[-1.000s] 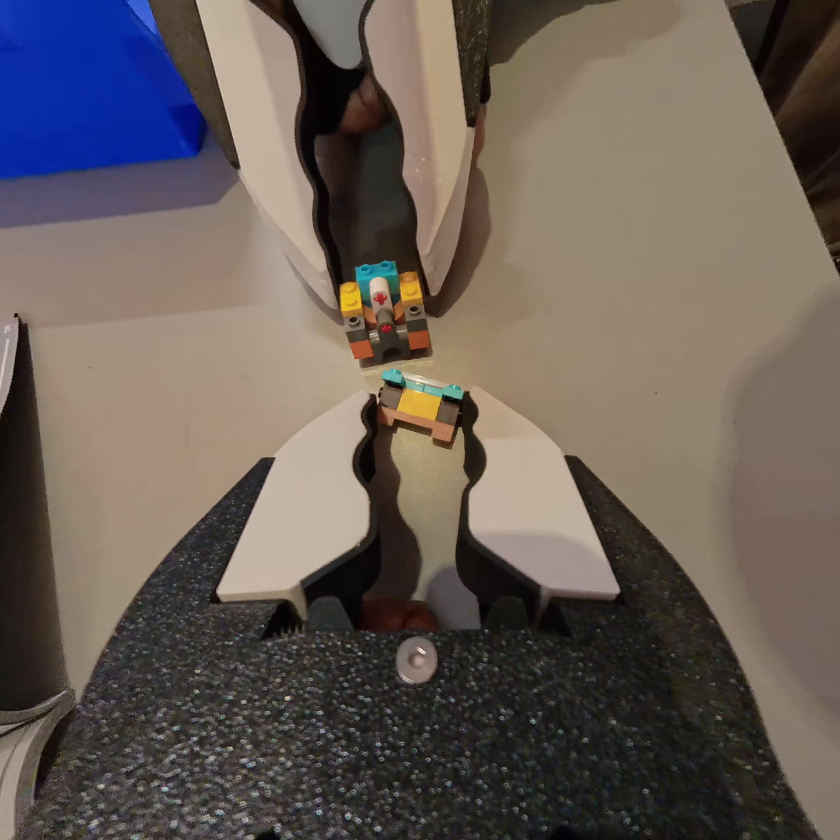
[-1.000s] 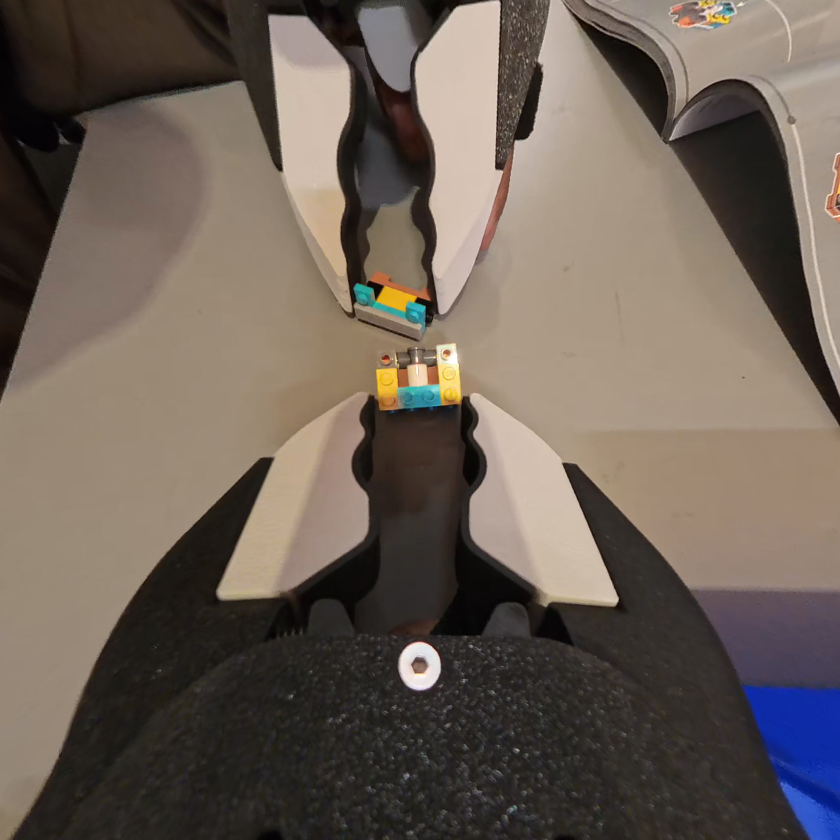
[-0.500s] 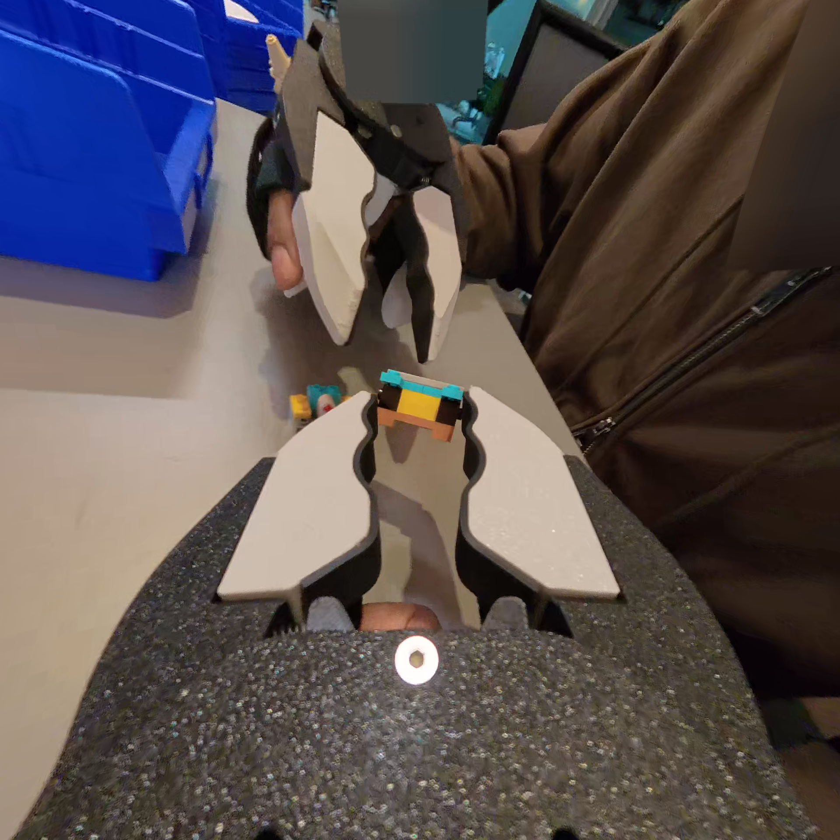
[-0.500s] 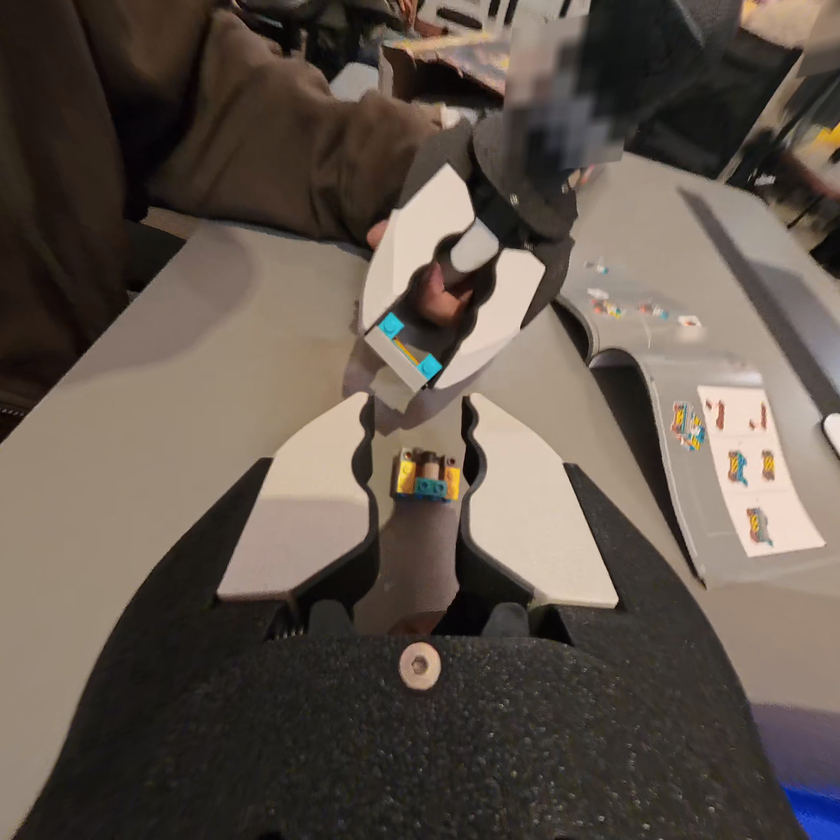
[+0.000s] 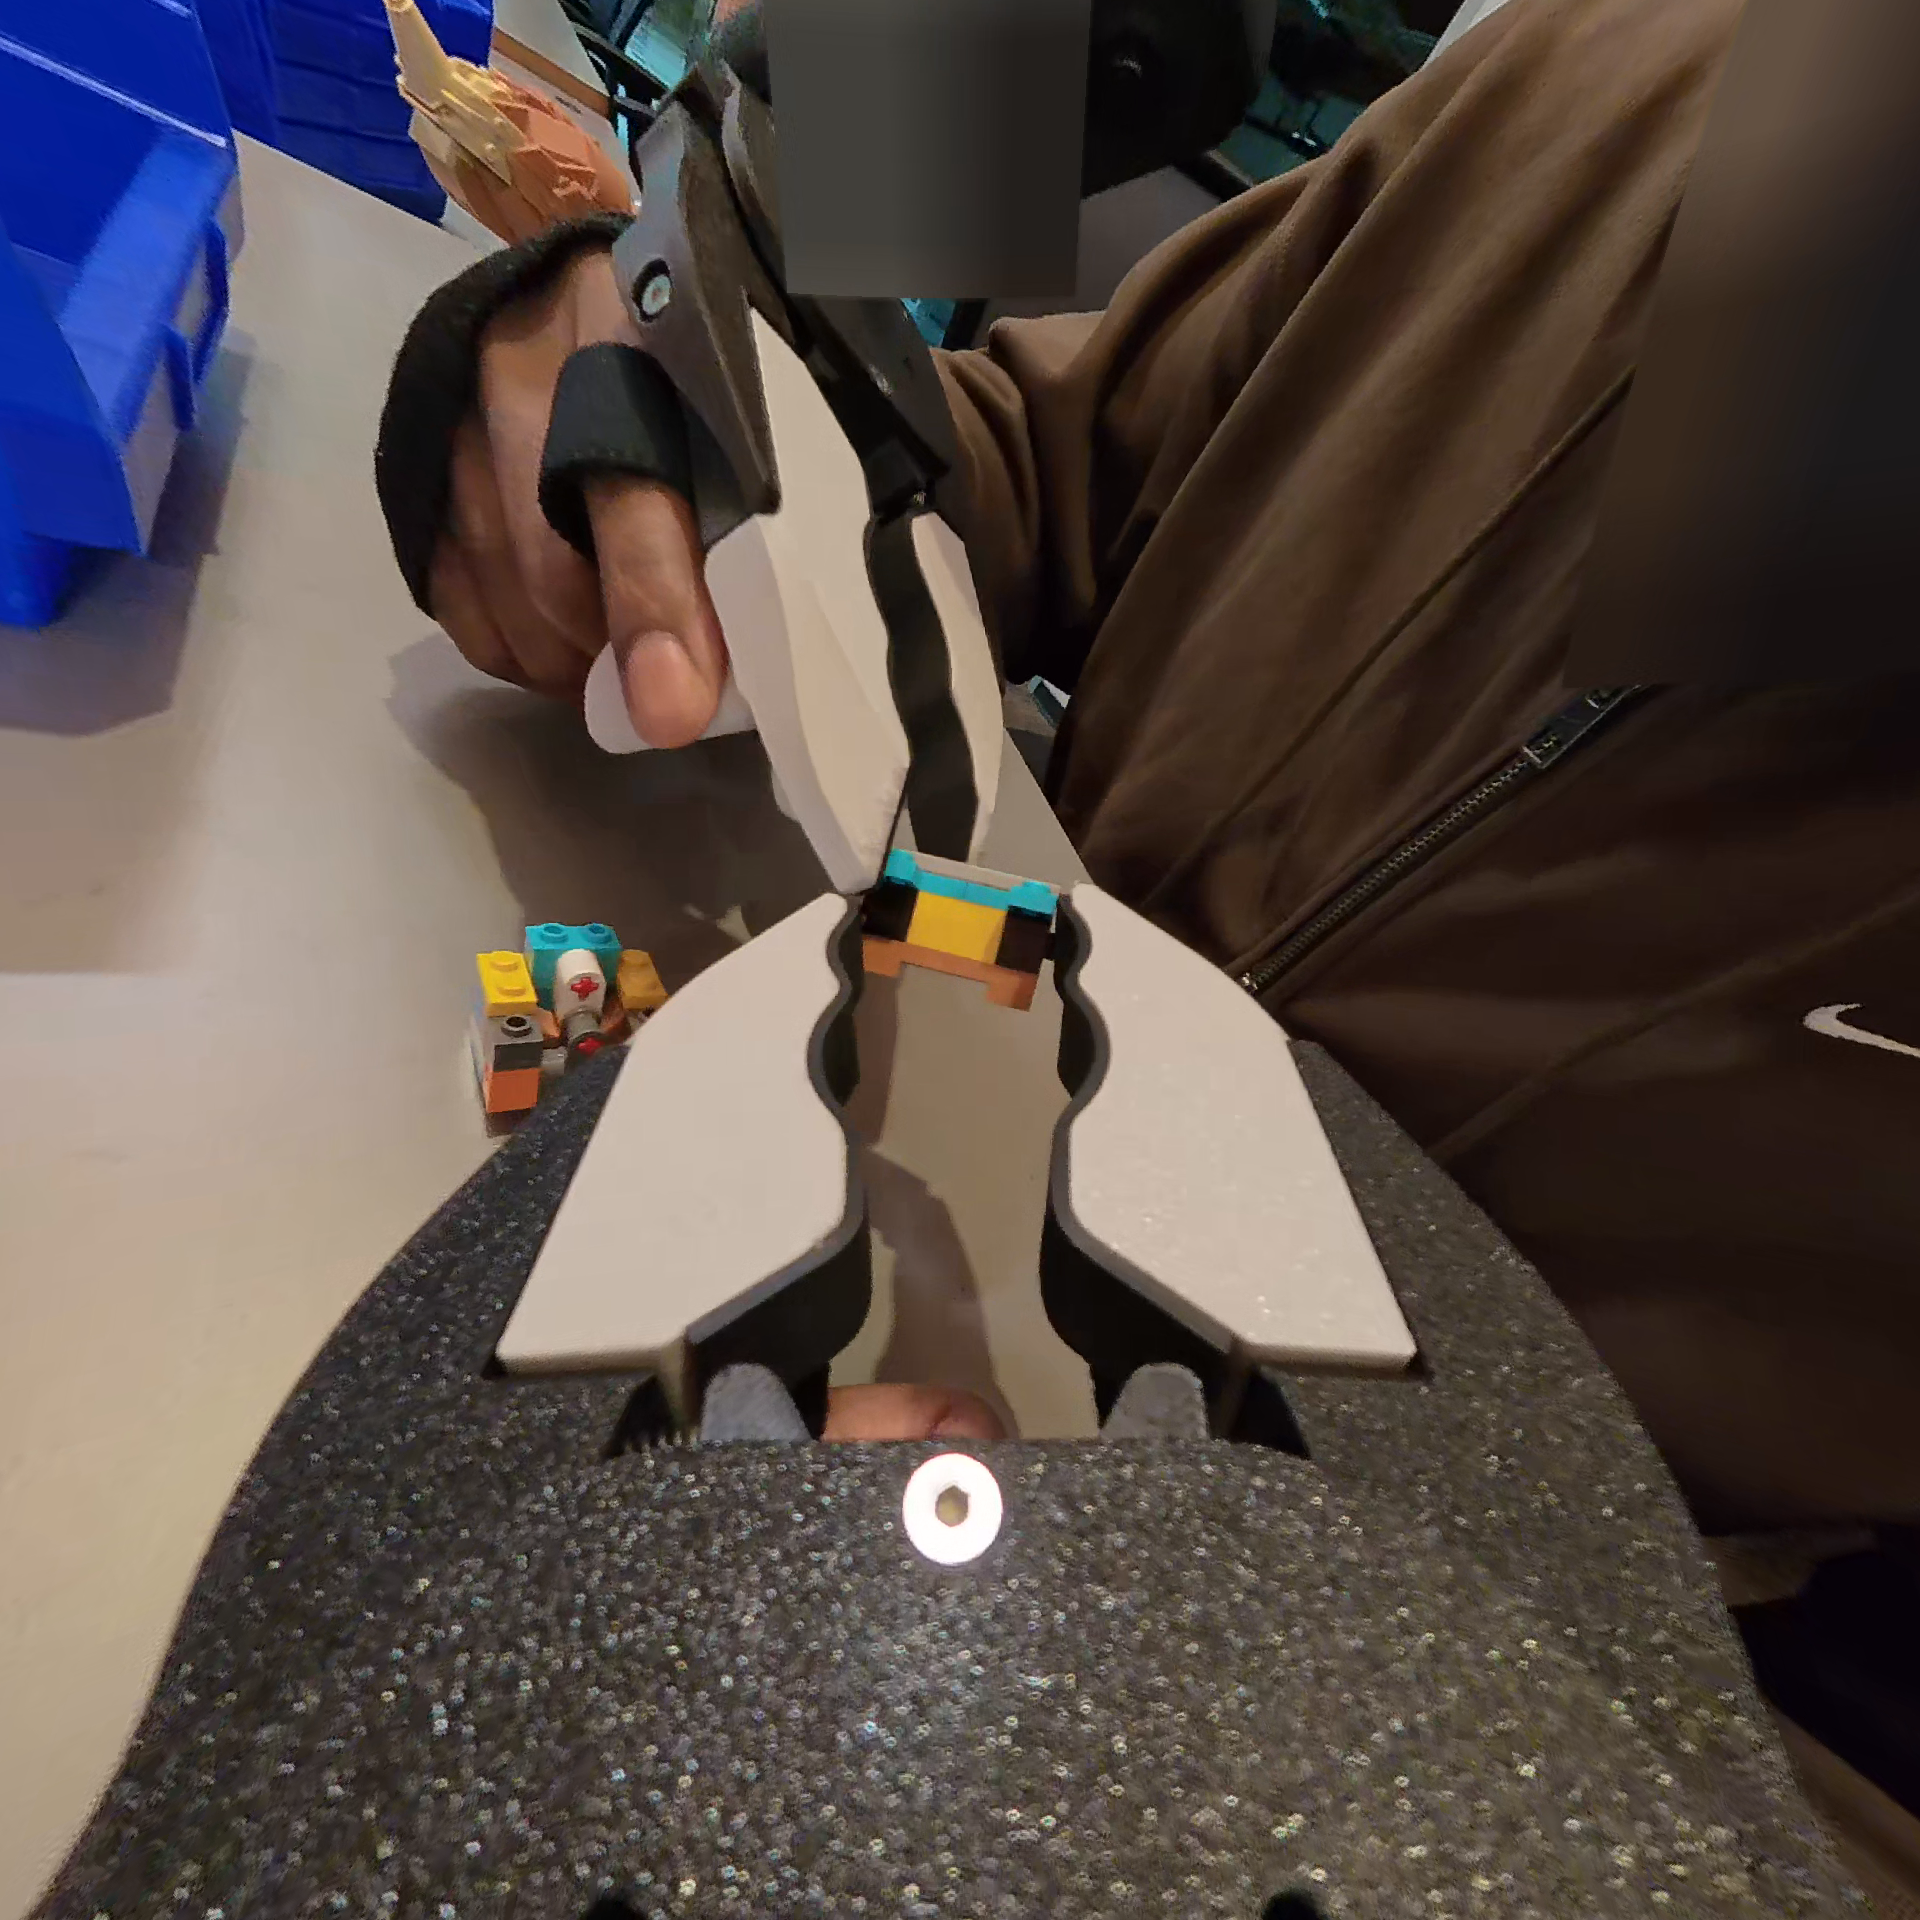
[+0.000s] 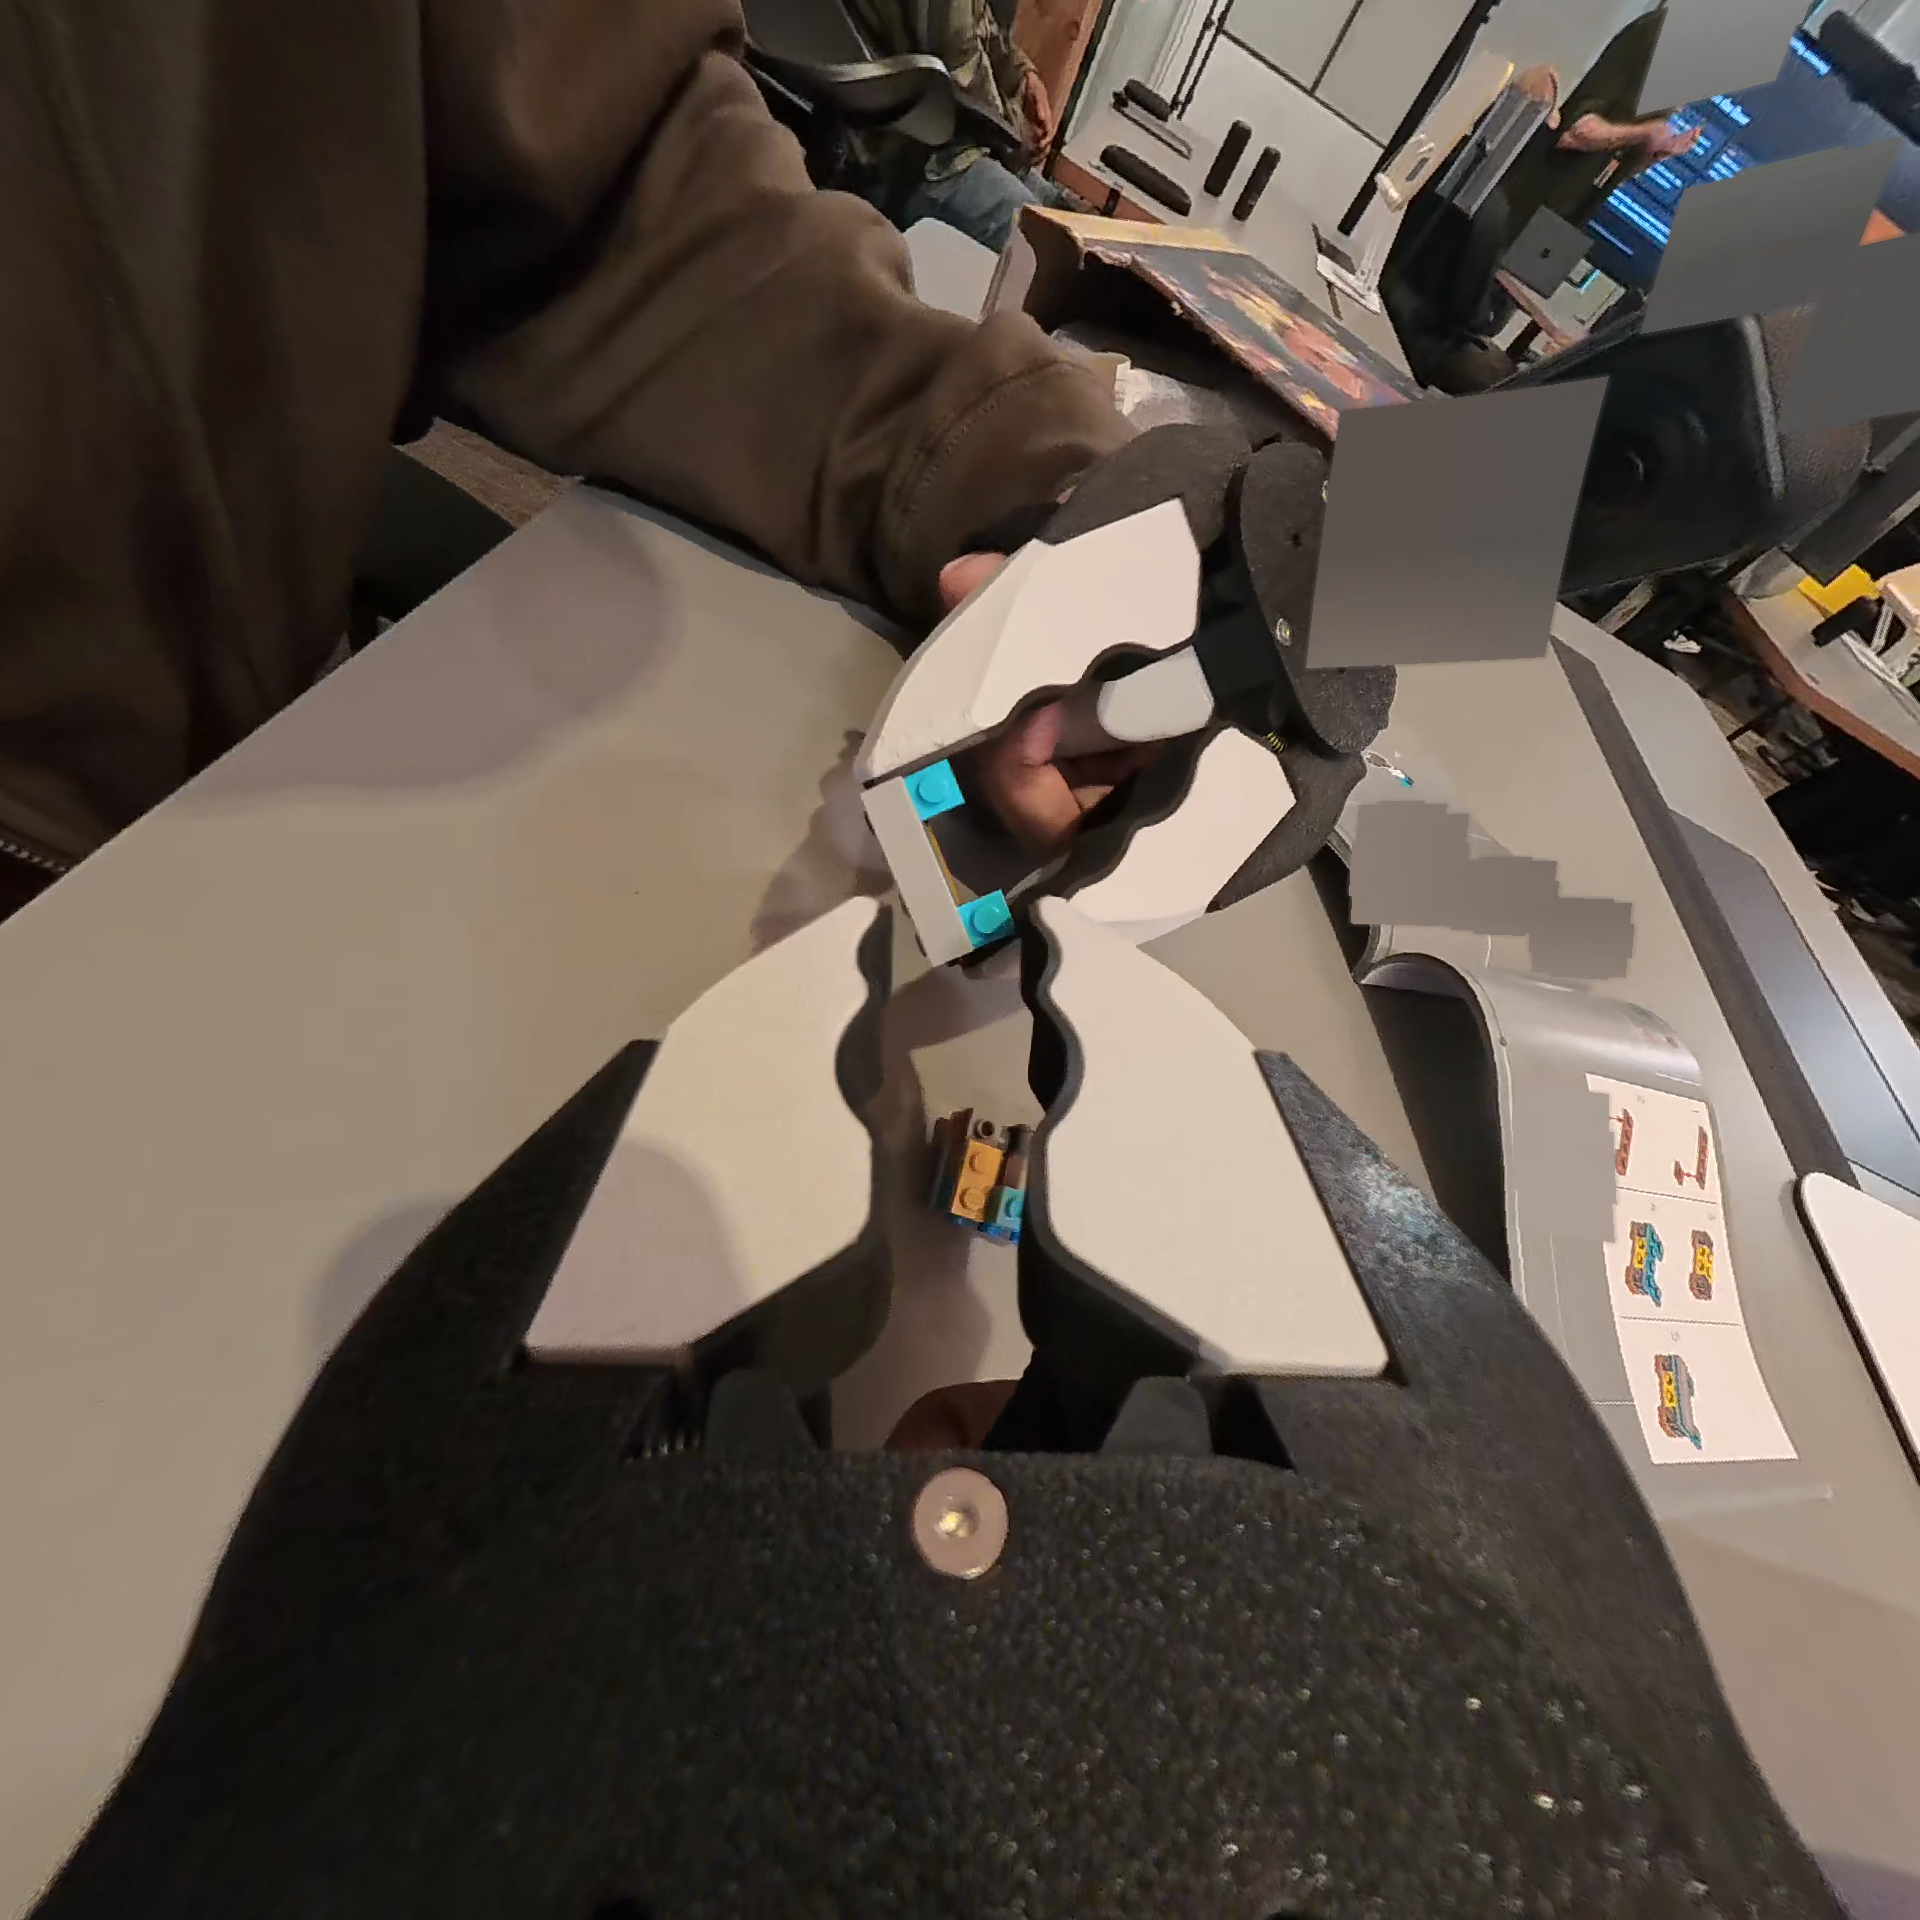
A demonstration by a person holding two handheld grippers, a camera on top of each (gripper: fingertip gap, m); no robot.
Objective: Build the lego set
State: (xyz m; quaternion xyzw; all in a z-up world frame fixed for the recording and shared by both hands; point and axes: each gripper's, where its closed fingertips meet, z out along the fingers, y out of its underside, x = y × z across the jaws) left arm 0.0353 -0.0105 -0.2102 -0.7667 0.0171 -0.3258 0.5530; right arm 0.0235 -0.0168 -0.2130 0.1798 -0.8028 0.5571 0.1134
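Observation:
My left gripper [image 5: 961, 914] is shut on a small lego sub-assembly [image 5: 961, 935] of teal, yellow, black and orange bricks on a grey plate, held above the table. In the right wrist view this gripper [image 6: 935, 862] is turned on its side and the plate [image 6: 906, 868] faces me. My right gripper [image 6: 956, 925] is open and empty, its tips right at the plate's lower end; it also shows in the left wrist view [image 5: 920, 847], reaching down to the sub-assembly's top edge. A larger lego assembly [image 5: 556, 1013] with yellow, teal and white parts lies on the table [image 6: 982, 1184].
Blue bins [image 5: 104, 312] stand at the far left of the grey table [image 5: 208, 1247]. A tan and orange lego model [image 5: 499, 145] stands behind them. An instruction sheet [image 6: 1683, 1278] lies to the right. A person's brown jacket [image 5: 1455, 623] fills the near side. Left and right tips are no more than a few centimetres apart.
My right gripper has let go of the larger assembly, which now lies on the table. Both grippers rose, and the right one closed in on the sub-assembly in my left gripper.

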